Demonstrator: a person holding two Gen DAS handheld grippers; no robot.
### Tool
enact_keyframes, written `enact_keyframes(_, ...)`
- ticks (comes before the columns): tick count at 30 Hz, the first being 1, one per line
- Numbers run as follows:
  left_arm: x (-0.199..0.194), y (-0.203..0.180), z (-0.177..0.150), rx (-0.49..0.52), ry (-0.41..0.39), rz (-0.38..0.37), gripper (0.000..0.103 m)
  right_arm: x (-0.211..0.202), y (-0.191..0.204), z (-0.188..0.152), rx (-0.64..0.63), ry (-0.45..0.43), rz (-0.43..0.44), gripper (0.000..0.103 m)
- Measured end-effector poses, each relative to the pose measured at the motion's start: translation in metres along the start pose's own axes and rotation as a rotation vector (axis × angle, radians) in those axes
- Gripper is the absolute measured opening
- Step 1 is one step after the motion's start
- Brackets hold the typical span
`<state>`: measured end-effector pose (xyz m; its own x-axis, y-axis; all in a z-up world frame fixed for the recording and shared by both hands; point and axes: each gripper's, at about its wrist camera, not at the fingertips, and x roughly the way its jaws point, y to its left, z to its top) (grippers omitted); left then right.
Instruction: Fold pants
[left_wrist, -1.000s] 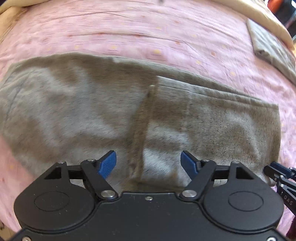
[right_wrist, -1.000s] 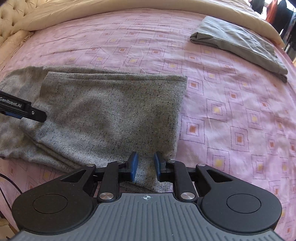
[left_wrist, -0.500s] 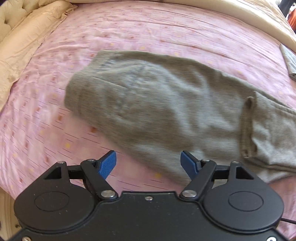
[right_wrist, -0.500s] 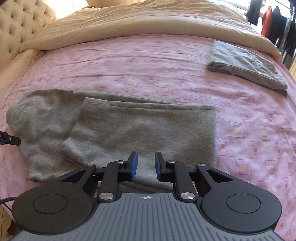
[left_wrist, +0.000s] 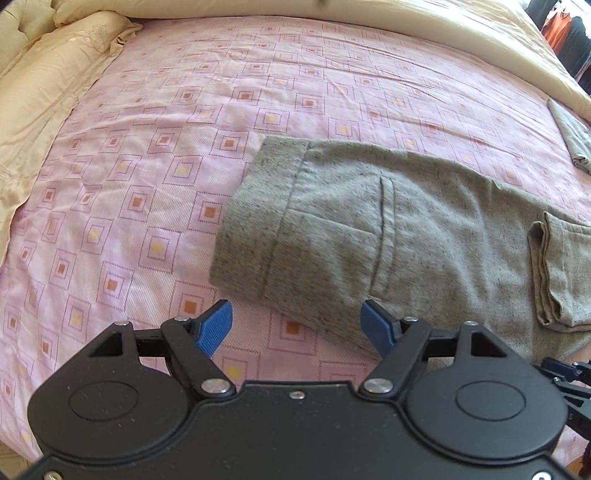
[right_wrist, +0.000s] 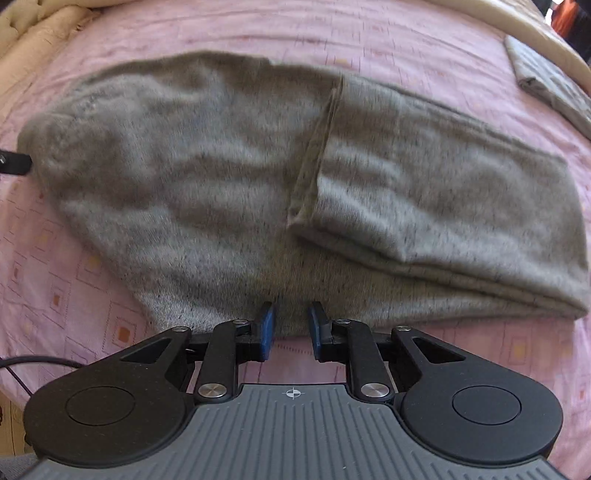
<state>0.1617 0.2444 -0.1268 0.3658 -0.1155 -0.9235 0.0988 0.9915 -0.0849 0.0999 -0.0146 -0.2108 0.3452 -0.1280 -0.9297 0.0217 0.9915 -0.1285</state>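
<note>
Grey pants (left_wrist: 369, 229) lie across the pink bedsheet (left_wrist: 147, 166), legs already doubled over w/ cuff edge on top. Left gripper (left_wrist: 297, 328) hangs over the pants' waistband corner, jaws wide, nothing between; bare sheet beyond that edge. Right gripper (right_wrist: 291, 328) sits at pants' near edge, jaws narrow w/ a gap, gripping nothing. Folded grey garment (right_wrist: 546, 85) lies well past the pants.

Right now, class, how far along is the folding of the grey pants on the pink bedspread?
Done: the leg end is already folded back over the grey pants, its hem edge lying across the middle. In hand: nothing; the left gripper is open beside the waistband, and the right gripper holds no cloth. Left: probably another fold, since the bundle is longer than the folded garment nearby.
</note>
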Motion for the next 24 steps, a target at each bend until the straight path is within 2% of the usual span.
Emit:
enact_keyframes(4,0.013,0.013,0.008,-0.020,0.021,-0.045,0.077,-0.005,0.000,-0.001,0.030,0.011,-0.014,0.020)
enact_keyframes(7,0.027,0.019,0.014,-0.029,0.040,-0.049,0.077,-0.007,0.001,-0.001,0.038,0.019,-0.035,0.020)
enact_keyframes(9,0.040,0.023,0.016,-0.044,0.083,-0.063,0.078,-0.011,0.005,0.000,0.050,0.015,-0.045,0.020)
enact_keyframes(12,0.059,0.032,0.019,-0.101,0.137,-0.109,0.086,-0.020,0.008,0.001,0.057,0.002,-0.048,0.020)
enact_keyframes(15,0.068,0.037,0.021,-0.141,0.138,-0.151,0.094,-0.025,0.012,0.003,0.064,-0.006,-0.044,0.020)
enact_keyframes(19,0.073,0.032,0.022,-0.090,0.124,-0.151,0.101,-0.028,0.016,0.006,0.078,-0.008,-0.040,0.020)
enact_keyframes(24,0.075,0.026,0.024,-0.002,0.088,-0.134,0.103,-0.029,0.020,0.009,0.075,-0.001,-0.035,0.020)
